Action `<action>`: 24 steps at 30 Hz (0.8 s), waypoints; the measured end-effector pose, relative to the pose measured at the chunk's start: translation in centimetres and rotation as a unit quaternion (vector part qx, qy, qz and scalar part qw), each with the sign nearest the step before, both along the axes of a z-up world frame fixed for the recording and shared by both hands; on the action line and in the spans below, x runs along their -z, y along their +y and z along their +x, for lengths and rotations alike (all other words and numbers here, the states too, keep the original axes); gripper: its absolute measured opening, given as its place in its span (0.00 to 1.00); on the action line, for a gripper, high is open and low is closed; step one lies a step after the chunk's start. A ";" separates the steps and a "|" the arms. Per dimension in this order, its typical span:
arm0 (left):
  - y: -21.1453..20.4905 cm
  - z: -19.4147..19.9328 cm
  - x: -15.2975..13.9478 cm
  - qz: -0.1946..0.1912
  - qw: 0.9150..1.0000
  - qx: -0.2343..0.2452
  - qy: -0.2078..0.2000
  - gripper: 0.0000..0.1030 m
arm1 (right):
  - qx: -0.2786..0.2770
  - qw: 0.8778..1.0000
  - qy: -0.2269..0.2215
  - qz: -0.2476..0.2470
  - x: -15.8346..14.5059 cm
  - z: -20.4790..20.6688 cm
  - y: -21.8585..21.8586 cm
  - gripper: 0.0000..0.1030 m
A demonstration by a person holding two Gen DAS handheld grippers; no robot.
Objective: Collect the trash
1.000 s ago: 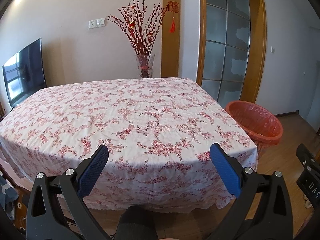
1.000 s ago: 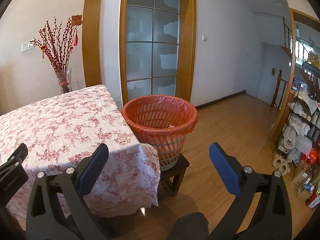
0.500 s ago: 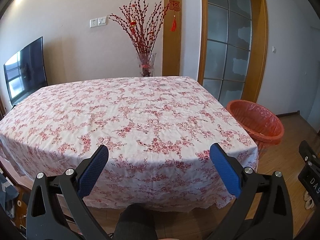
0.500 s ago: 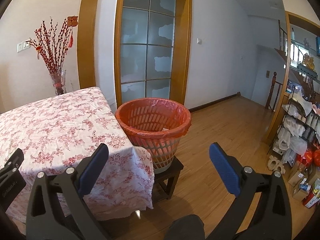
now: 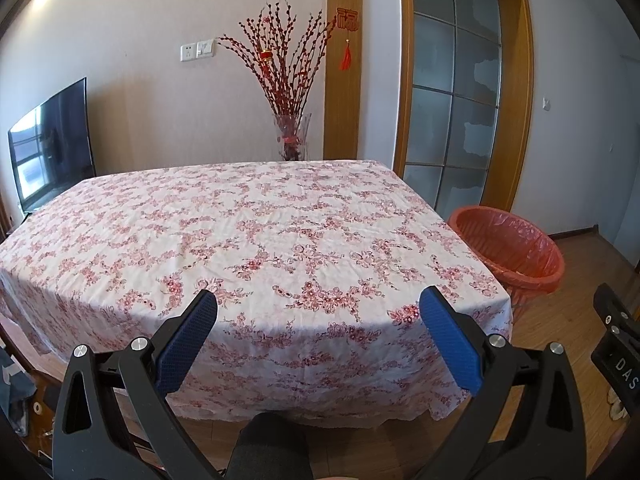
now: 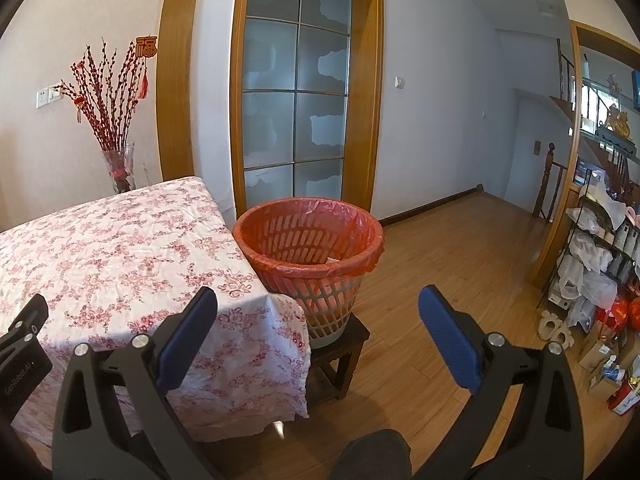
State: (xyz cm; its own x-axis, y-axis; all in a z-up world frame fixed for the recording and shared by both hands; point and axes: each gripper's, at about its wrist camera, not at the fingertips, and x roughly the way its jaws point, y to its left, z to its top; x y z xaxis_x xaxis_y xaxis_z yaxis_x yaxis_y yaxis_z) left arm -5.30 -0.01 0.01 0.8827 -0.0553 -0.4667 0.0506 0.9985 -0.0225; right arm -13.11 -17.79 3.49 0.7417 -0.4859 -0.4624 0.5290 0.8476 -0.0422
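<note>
Both tools are seen held back from the worktop point(image 5: 256, 232), which is covered edge to edge by a pink floral cloth; the left gripper point(image 5: 318, 332) is spread wide with nothing between its blue pads, and the right gripper point(image 6: 318, 332) is equally wide apart and equally unladen; no trash can be made out anywhere on the cloth from either view. The bin point(image 6: 308, 240), an orange slatted basket lined with a red bag, is found just beside the worktop's right-hand corner, raised on a small dark stool point(image 6: 340, 344); something pale is glimpsed low inside it, though what it is cannot be told. A vase of red branches point(image 5: 292, 140) is set behind the far edge, and a television point(image 5: 52, 148) is seen at the left wall; neither belongs to the job. The step in hand is judged to be either the very end of collecting or a pause before a fresh search; nothing is being carried or reached for. If more trash is to be gathered, a sweep of the floor and the cluttered shelves point(image 6: 600, 248) at the right would be called for, with the jaws kept wide until a piece is located.
</note>
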 end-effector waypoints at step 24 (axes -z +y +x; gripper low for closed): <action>0.4 -0.2 -0.5 -0.008 1.000 -0.005 -0.011 0.97 | -0.003 1.000 0.000 0.001 -0.2 0.0 0.0 0.96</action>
State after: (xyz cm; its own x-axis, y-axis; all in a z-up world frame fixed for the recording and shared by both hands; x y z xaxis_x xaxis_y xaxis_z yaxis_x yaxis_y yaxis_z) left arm -5.46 0.44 0.49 0.8929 -0.0525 -0.4471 0.0404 0.9985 -0.0367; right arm -13.12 -17.76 3.65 0.7444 -0.4804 -0.4639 0.5242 0.8507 -0.0398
